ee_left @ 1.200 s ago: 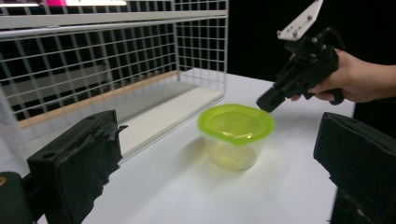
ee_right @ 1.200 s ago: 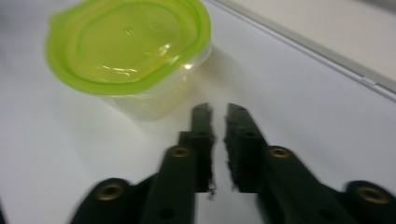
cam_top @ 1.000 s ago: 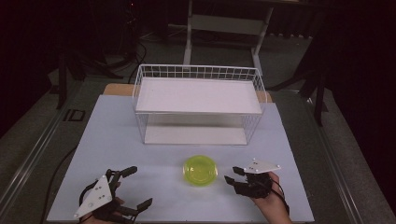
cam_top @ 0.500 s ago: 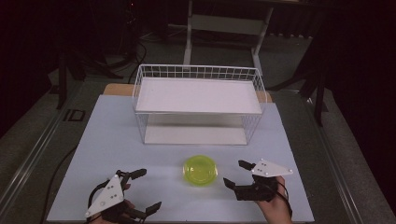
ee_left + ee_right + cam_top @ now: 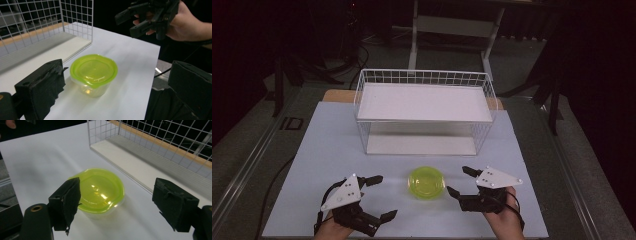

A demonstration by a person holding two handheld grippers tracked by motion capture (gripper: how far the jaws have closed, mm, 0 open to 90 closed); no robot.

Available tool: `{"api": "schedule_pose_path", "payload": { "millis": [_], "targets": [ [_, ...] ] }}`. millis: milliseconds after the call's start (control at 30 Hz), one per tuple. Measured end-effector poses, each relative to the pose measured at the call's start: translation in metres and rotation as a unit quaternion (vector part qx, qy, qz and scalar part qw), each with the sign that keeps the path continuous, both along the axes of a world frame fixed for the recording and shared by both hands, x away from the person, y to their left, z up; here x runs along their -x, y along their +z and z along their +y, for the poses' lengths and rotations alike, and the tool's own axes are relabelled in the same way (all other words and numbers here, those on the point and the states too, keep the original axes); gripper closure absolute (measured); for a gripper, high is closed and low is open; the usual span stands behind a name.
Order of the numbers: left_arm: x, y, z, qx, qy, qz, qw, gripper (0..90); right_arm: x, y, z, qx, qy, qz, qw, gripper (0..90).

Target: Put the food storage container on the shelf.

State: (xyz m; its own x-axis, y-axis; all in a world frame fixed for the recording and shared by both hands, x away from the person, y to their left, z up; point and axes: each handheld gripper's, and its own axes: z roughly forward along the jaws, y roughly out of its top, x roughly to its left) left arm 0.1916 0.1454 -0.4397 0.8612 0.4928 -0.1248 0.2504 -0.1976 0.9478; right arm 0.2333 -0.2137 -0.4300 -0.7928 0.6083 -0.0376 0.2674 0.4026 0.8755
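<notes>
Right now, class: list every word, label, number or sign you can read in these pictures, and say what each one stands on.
"ID": dark letters on the grey floor strip left of the table; the reading is uncertain.
Lidded container: no print readable.
Wire basket: no label.

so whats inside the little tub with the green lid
The tub looks clear and empty through its side wall, but the green lid is on, so most of the inside is covered.
</notes>
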Motion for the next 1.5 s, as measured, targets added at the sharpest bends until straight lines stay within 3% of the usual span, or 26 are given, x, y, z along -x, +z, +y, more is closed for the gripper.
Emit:
{"api": "schedule_pose_path", "payload": {
  "millis": [133, 200, 267, 367, 433, 533, 667, 800, 1033, 1133, 1200, 1300, 1433, 1500],
  "targets": [
    [-0.005, 0.006, -0.006, 0.001, 0.013, -0.005, 0.9999, 1.4, -0.002, 0.006, 0.003, -0.006, 0.002, -0.008, 1.0, 20.4],
    [-0.009, 0.008, -0.011, -0.004, 0.007, -0.005, 1.0, 1.4, -0.003, 0.008, 0.005, -0.008, 0.0, -0.014, 0.9999, 19.4],
    [-0.013, 0.011, -0.017, -0.012, 0.004, -0.002, 0.9999, 1.4, -0.007, 0.01, 0.006, -0.024, 0.005, -0.004, 0.9997, 17.2],
    [-0.022, 0.014, -0.024, 0.012, -0.008, 0.022, 0.9997, 1.4, -0.011, 0.01, 0.007, -0.033, 0.009, -0.012, 0.9994, 15.8],
    [-0.028, 0.015, -0.028, 0.016, -0.005, 0.026, 0.9995, 1.4, -0.013, 0.01, 0.008, -0.026, 0.009, -0.022, 0.9994, 15.7],
    [-0.034, 0.018, -0.032, 0.006, 0.011, 0.017, 0.9998, 1.4, -0.015, 0.01, 0.009, -0.018, 0.005, -0.031, 0.9994, 15.3],
    [-0.038, 0.017, -0.037, 0.003, 0.018, 0.007, 0.9998, 1.4, -0.02, 0.01, 0.007, -0.025, -0.017, -0.007, 0.9995, 13.6],
    [-0.044, 0.012, -0.041, 0.001, 0.037, 0.021, 0.9991, 1.4, -0.027, 0.007, 0.007, -0.048, -0.024, 0.019, 0.9984, 11.9],
    [-0.057, -0.007, -0.046, -0.006, 0.063, 0.075, 0.9952, 1.8, -0.038, -0.005, 0.011, -0.059, -0.033, 0.055, 0.9962, 16.9],
    [-0.062, -0.017, -0.047, -0.014, 0.077, 0.105, 0.9915, 6.6, -0.043, -0.012, 0.015, -0.059, -0.032, 0.076, 0.9948, 22.5],
    [-0.064, -0.024, -0.047, -0.006, 0.087, 0.126, 0.9883, 13.4, -0.044, -0.016, 0.017, -0.058, -0.03, 0.084, 0.9944, 27.3],
    [-0.07, -0.034, -0.047, -0.007, 0.101, 0.157, 0.9823, 15.6, -0.045, -0.024, 0.019, -0.064, -0.033, 0.098, 0.9926, 34.1],
    [-0.076, -0.047, -0.048, -0.012, 0.125, 0.2, 0.9716, 20.7, -0.05, -0.035, 0.019, -0.065, -0.046, 0.127, 0.9887, 42.3],
    [-0.078, -0.051, -0.047, -0.007, 0.124, 0.224, 0.9668, 24.4, -0.052, -0.04, 0.018, -0.063, -0.053, 0.139, 0.9869, 45.7]
  ]
}}
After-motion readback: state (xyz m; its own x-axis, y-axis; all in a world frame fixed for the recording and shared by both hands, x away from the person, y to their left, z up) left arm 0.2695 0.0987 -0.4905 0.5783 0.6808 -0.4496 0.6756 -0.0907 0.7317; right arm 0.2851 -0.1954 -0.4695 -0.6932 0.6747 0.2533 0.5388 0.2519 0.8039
